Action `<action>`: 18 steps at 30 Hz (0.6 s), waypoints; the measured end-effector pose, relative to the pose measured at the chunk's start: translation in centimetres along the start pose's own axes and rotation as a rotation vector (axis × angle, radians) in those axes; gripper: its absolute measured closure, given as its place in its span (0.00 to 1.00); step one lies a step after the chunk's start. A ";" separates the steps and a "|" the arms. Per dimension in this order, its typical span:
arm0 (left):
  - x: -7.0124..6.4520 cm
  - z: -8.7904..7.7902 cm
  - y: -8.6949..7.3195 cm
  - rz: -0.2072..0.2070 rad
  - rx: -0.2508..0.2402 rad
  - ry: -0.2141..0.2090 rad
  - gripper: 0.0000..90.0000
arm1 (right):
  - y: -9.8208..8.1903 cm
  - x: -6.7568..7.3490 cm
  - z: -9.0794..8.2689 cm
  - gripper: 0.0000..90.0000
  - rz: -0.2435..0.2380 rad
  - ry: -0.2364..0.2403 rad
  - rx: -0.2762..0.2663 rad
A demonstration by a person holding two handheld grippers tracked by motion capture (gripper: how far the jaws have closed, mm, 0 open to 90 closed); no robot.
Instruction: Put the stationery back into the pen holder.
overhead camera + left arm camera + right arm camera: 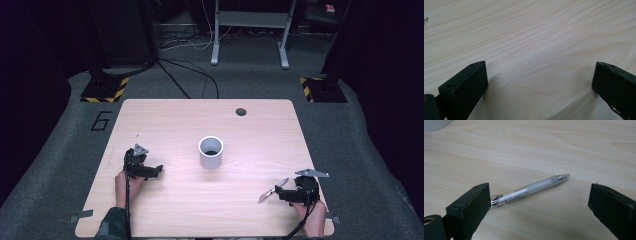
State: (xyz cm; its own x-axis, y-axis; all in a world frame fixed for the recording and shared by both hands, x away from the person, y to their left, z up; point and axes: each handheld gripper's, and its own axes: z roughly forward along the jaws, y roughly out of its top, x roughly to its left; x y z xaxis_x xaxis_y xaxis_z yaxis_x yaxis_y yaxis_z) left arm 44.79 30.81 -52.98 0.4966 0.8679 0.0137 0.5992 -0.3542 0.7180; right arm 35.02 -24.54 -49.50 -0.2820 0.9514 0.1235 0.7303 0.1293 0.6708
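The right tool (539, 195) stands wide open, gripping nothing; its own view shows a pen (530, 190) lying flat on the counter (549, 145) between the jaws, its back end tucked beside the left jaw. From above, the pen (273, 190) is a thin sliver just ahead of that tool (280, 192). The left tool (539, 75) also gapes empty over bare wood, well apart from a white cup (210, 152) at mid-counter.

the pen's (531, 189) back end is hidden behind the right gripper's (539, 202) left jaw in the right gripper view, and the print on its clear barrel is too small to read. the white cup (434, 124) is cut off by that view's top edge. in the high view the cup's (210, 152) dark inside cannot be made out.
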 end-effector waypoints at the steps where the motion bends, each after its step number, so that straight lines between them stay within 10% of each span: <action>1: 0.0 0.0 0.0 0.000 0.001 -0.001 0.00 | 0.1 0.1 0.0 0.05 0.003 0.003 0.003; 18: 0.1 0.0 0.0 -0.014 0.002 0.015 0.01 | 1.0 0.9 2.3 0.33 0.075 -0.038 0.098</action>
State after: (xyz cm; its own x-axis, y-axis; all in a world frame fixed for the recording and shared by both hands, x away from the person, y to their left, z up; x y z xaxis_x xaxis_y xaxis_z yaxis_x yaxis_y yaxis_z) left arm 44.86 30.88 -52.95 0.4787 0.8779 0.0139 0.6071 -0.3424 0.7170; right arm 36.94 -22.96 -50.36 -0.2020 0.9692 0.1410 0.8060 0.0827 0.5861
